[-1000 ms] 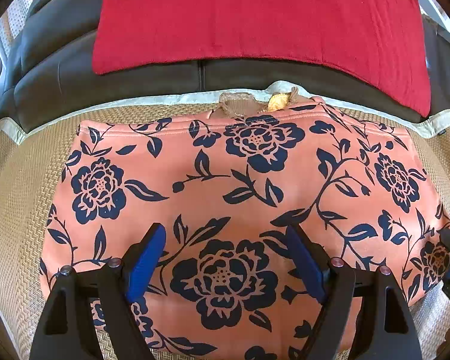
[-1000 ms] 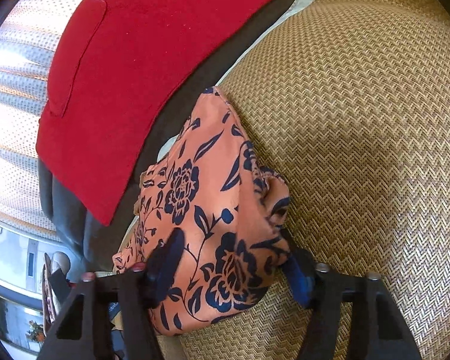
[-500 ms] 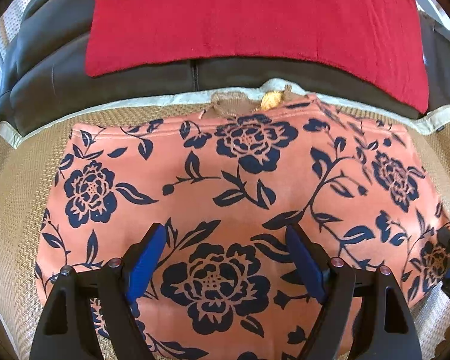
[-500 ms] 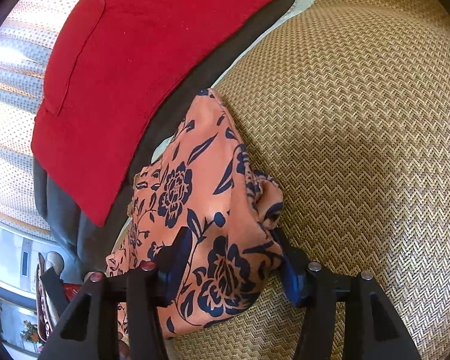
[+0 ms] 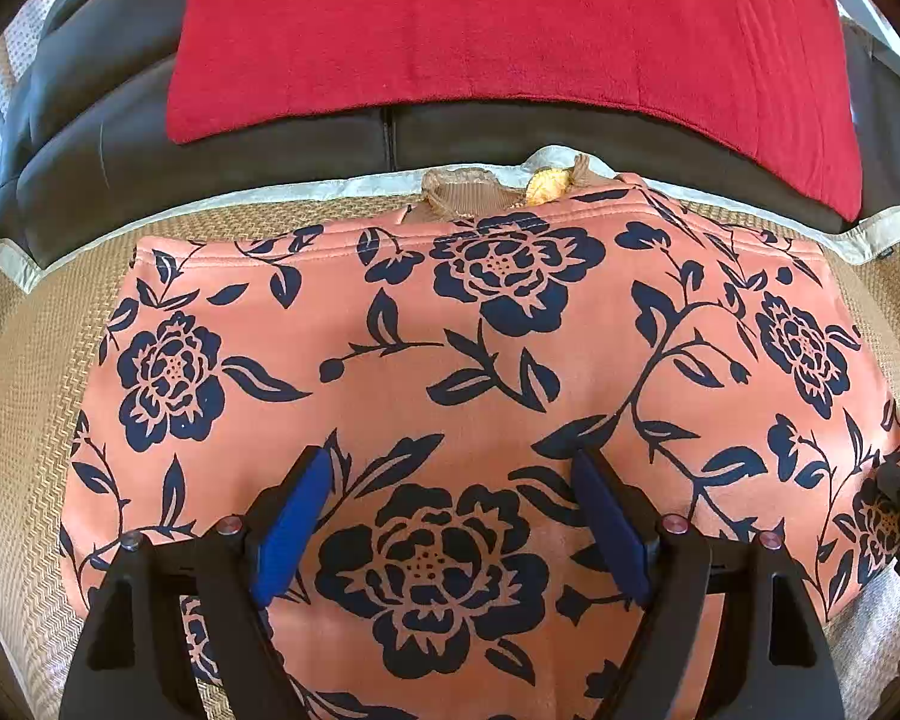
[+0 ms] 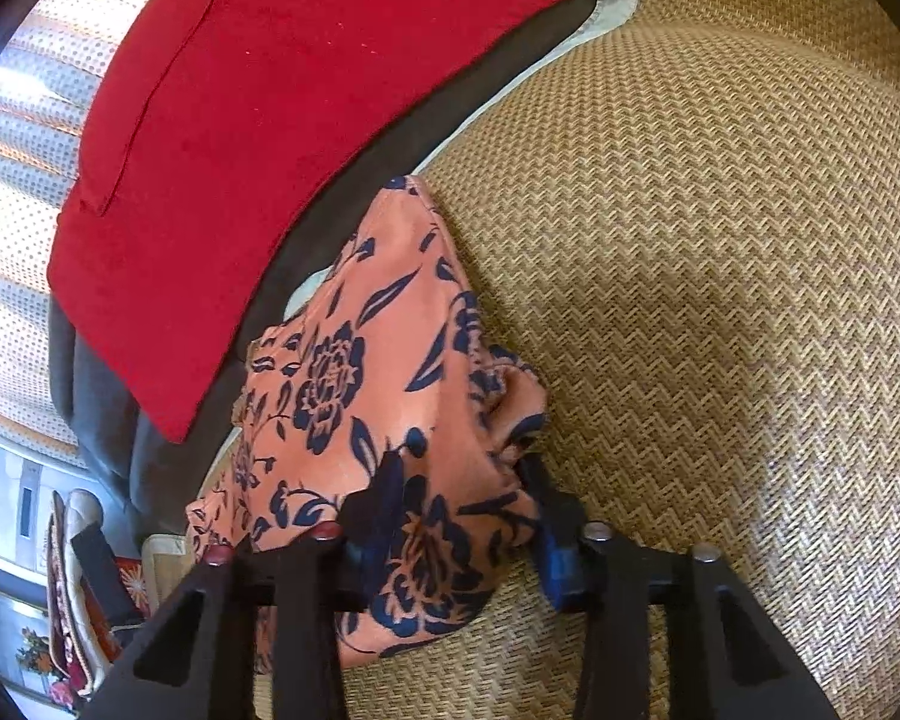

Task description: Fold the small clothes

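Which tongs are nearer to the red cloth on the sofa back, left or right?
Cannot tell. The left tongs hover open over the flowered garment, facing the red cloth. The right tongs grip the garment's side edge; the cloth lies to their left.

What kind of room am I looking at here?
Probably a home living room: a dark leather sofa with a red cloth over its back, a woven seat mat, and a floral garment spread on it.

You are in a home living room: a dark leather sofa [image 5: 222, 138] with a red cloth [image 5: 510, 30] draped over its backrest, a woven straw mat [image 6: 720, 240] covering the seat, and dotted curtains [image 6: 12, 228] by a window.
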`<action>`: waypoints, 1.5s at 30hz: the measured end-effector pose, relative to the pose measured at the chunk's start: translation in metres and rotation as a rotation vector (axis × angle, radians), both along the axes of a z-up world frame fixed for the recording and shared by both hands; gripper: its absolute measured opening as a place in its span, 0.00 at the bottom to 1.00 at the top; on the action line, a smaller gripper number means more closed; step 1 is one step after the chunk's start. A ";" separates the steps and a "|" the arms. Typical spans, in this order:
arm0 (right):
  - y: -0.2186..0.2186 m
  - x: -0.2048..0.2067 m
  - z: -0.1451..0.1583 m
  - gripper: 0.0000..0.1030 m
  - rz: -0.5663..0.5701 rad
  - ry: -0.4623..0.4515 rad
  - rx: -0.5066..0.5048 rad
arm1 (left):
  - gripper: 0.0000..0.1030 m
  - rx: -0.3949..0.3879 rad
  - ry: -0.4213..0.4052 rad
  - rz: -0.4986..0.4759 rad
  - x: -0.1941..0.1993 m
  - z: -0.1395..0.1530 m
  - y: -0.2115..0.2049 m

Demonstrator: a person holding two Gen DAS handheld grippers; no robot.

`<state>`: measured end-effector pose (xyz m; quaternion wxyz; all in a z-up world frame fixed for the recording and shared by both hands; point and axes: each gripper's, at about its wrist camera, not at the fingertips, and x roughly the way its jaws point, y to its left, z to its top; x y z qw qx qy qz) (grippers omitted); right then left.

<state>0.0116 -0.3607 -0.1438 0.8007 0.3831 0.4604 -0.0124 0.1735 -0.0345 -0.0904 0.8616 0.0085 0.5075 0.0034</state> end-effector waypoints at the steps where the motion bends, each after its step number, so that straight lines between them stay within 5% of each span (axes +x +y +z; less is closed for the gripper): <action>1: -0.001 -0.001 0.000 0.36 -0.002 0.000 0.001 | 0.80 0.000 0.001 0.001 0.000 0.001 0.000; 6: -0.010 -0.011 0.004 0.40 -0.051 -0.022 0.034 | 0.80 -0.022 -0.028 0.011 -0.005 0.011 0.002; 7: -0.012 -0.012 0.005 0.56 -0.051 -0.031 0.042 | 0.80 -0.025 -0.031 0.009 -0.005 0.011 0.002; 10: -0.009 -0.008 0.004 0.59 -0.032 -0.020 0.025 | 0.80 -0.012 -0.001 -0.006 -0.002 -0.003 -0.003; 11: -0.007 -0.005 0.005 0.55 -0.018 -0.017 0.011 | 0.80 -0.016 -0.006 0.000 -0.002 -0.004 -0.002; 13: -0.001 0.001 0.007 0.25 0.016 0.013 -0.046 | 0.80 -0.028 -0.007 0.004 -0.002 -0.004 -0.001; 18: 0.029 0.010 0.059 0.17 0.081 -0.065 -0.211 | 0.80 -0.110 -0.004 0.012 -0.006 0.003 0.024; 22: 0.098 0.026 0.136 0.17 0.204 -0.253 -0.342 | 0.80 -0.225 -0.085 0.092 -0.028 0.026 0.082; 25: 0.173 0.027 0.165 0.17 0.354 -0.367 -0.394 | 0.80 -0.330 -0.138 0.181 -0.046 0.035 0.143; 31: 0.290 0.025 0.099 0.17 0.633 -0.314 -0.313 | 0.80 -0.587 -0.124 0.254 -0.056 0.028 0.220; 36: 0.327 0.038 0.016 0.25 0.767 -0.131 -0.276 | 0.80 -0.803 -0.028 0.214 -0.040 0.005 0.219; 38: 0.321 0.033 0.021 0.35 0.776 -0.171 -0.229 | 0.80 -0.785 -0.012 0.189 -0.033 0.004 0.202; 40: 0.308 0.024 0.035 0.73 0.767 -0.215 -0.201 | 0.81 -0.772 -0.011 0.139 -0.030 0.005 0.187; 45: 0.266 0.000 0.062 0.73 0.713 -0.277 -0.167 | 0.80 -0.726 0.066 0.079 -0.010 -0.007 0.162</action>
